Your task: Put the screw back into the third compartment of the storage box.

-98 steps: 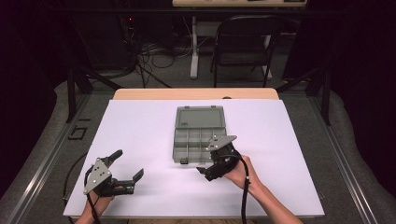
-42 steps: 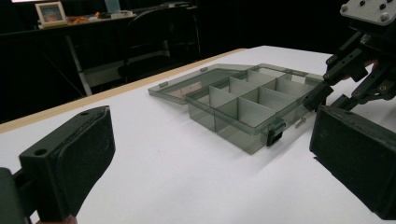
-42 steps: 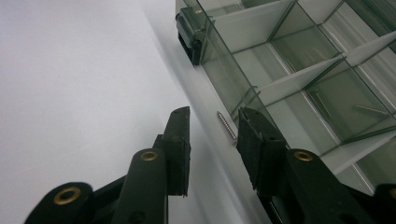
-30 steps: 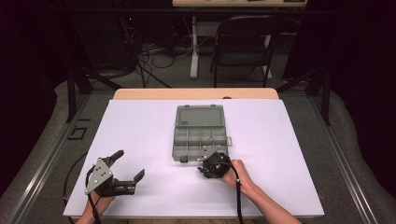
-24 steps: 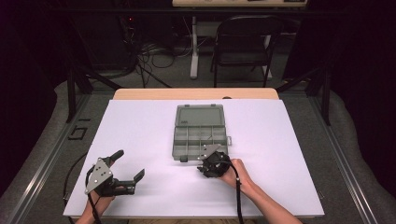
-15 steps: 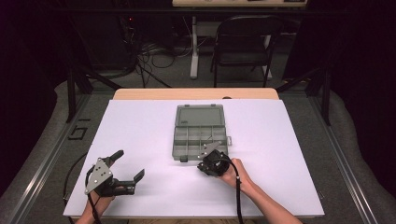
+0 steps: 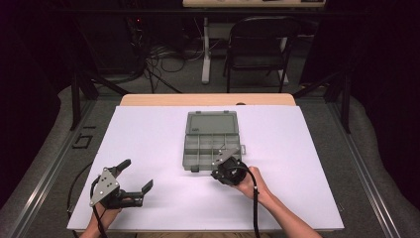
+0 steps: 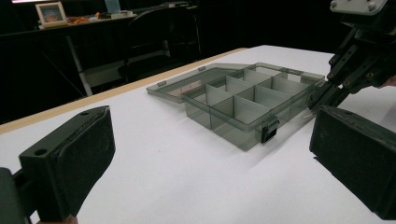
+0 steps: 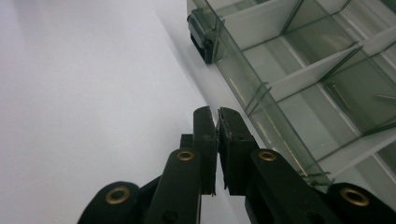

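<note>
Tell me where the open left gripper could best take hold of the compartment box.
Probably the front wall of the compartment box, beside its latch, coming from the person's side. The lid lies open flat behind, and that thin upright wall would fit between the left gripper jaws.

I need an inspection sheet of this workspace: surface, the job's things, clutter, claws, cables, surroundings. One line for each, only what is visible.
Surface: white table top, wooden edge at the far side.
Job's things: grey compartment box, lid open and lying flat behind it; latch on the front wall; compartments look mostly empty, contents too small to tell.
Clutter: nothing seen.
Claws: left claw open, resting on the table, apart from the box; right claw jaws shut, tips beside the box's front wall; whether it grips anything cannot be told.
Cables: one trails from each claw toward the person.
Surroundings: folding chair, floor cables, dark room.
</note>
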Demonstrator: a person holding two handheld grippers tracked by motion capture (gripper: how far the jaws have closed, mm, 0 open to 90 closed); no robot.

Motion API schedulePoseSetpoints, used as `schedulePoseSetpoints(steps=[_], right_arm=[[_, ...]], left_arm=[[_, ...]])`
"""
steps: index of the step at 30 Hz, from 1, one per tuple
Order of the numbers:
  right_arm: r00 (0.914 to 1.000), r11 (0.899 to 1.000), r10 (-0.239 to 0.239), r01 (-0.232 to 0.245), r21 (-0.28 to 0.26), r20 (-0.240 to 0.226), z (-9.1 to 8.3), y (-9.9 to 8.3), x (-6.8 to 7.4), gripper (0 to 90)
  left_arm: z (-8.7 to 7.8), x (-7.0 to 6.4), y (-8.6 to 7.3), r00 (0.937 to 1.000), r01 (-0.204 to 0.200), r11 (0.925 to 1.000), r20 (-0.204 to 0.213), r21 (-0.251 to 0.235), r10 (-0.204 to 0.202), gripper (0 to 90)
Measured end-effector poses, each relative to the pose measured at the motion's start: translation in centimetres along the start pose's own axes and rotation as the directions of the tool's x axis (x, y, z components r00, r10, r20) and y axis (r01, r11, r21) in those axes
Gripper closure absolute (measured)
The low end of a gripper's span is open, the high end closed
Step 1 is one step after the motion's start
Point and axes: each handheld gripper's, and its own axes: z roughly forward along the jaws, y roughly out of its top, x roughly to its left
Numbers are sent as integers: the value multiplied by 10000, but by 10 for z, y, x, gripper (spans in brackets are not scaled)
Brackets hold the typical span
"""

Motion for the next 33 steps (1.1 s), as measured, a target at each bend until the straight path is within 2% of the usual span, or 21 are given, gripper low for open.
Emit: schedulePoseSetpoints(steps=[16,33], right_arm=[[9995,9989,201,-191,-432,237,-23,9,0,866],[9940,9944,679,-604,-864,863,-44,27,-29,866]], left_arm=[[3,-1,1,10000,-74,10000,26,-11,74,1],[0,-1,0,10000,-44,10000,3,-1,44,1]])
